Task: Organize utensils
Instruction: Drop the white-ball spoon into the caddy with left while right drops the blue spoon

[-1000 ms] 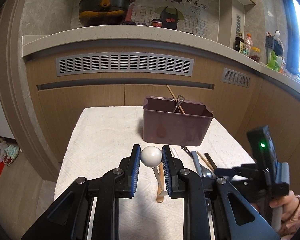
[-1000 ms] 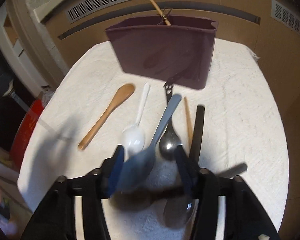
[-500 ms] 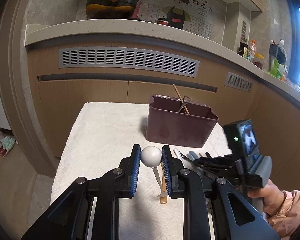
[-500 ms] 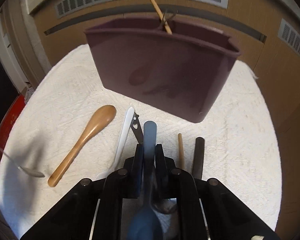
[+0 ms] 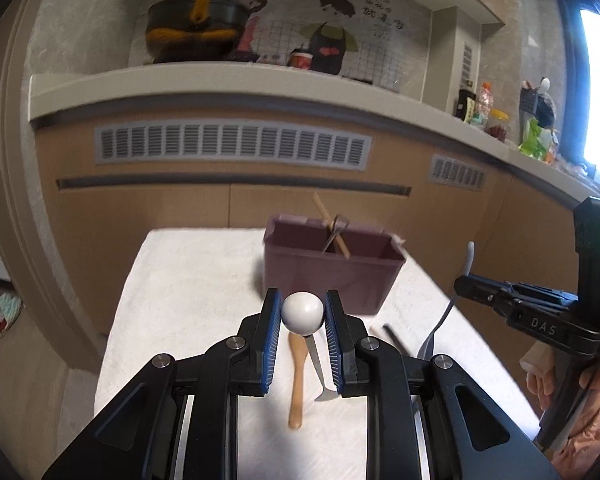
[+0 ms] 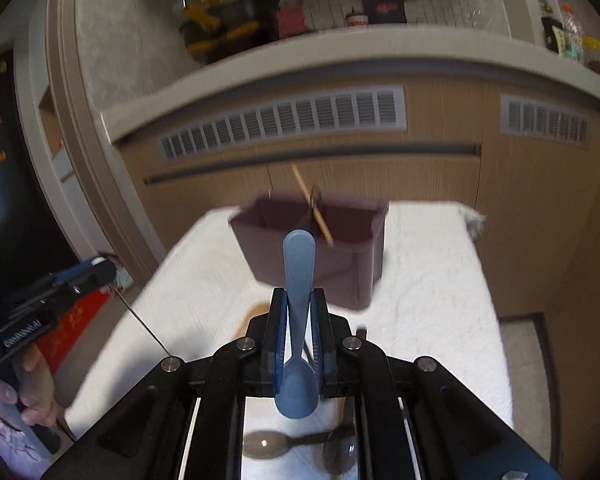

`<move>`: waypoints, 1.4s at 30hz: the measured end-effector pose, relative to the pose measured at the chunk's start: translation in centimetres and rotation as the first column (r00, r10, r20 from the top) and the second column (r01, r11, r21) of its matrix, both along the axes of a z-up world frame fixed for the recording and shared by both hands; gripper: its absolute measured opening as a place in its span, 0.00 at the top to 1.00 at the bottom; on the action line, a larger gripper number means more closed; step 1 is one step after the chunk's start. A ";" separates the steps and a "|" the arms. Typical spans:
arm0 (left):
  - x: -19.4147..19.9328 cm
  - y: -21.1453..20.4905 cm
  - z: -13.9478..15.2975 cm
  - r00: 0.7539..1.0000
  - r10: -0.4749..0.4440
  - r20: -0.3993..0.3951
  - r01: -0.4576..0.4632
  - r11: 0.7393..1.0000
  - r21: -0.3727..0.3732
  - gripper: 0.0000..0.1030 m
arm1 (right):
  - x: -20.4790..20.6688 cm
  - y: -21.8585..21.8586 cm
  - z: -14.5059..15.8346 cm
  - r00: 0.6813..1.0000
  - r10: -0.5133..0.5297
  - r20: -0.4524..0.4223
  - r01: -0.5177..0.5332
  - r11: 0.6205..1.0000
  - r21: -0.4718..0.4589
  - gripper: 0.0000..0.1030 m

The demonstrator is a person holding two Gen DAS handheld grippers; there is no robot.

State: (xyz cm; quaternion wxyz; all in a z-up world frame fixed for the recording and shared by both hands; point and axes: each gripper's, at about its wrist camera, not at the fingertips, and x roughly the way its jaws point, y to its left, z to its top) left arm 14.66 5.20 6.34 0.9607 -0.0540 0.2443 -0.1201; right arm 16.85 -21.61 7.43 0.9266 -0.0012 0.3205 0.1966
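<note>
**Both grippers holding utensils**

Above the white cloth point(image 5: 188, 288), the left gripper point(image 5: 302, 320) is clenching a white ball-ended utensil point(image 5: 302, 313), while the right gripper point(image 6: 299, 344) is grasping a blue spoon point(image 6: 299, 280) before the purple bin point(image 6: 340, 256).

**Plastic, wood and metal on a nubby white cloth**

A matt blue plastic spoon point(image 6: 299, 280) sits between ribbed blue pads point(image 6: 281, 344). A glossy white ball-ended utensil point(image 5: 302, 313), a smooth wooden spoon point(image 5: 297, 376) and shiny metal spoons point(image 6: 304, 446) surround a matt mauve plastic bin point(image 5: 332, 276) on rough towelling point(image 5: 188, 292).
</note>
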 end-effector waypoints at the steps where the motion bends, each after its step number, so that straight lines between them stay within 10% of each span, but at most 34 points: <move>1: 0.5 -0.2 1.3 1.000 -0.014 0.022 0.014 1.000 -0.004 0.78 | 0.1 0.0 1.3 0.999 -0.001 0.040 0.001 1.000 0.002 0.91; 8: 6.0 -0.3 9.2 0.981 -0.040 0.191 0.041 0.999 -0.004 0.78 | 3.7 1.0 10.1 0.960 -0.001 0.280 0.014 0.999 -0.045 0.90; 13: 11.5 -0.6 10.5 0.977 -0.046 0.210 0.048 0.999 -0.004 0.78 | 7.4 2.7 10.7 0.947 -0.009 0.322 0.043 0.994 -0.096 0.90; 25: 20.2 -2.9 3.0 0.997 -0.077 0.016 0.076 0.997 0.024 0.76 | 14.3 3.4 2.4 0.987 0.005 0.161 0.025 0.983 -0.182 0.90; 34: 20.2 -2.2 -0.1 0.996 -0.046 -0.077 0.045 0.999 -0.009 0.69 | 14.5 2.4 -0.3 0.998 0.026 0.055 -0.015 0.982 -0.188 0.72; 42: 15.6 -1.8 -3.5 0.987 -0.054 -0.150 0.060 0.997 0.038 0.62 | 10.1 1.5 -0.4 0.994 0.030 0.103 -0.008 0.977 -0.215 0.29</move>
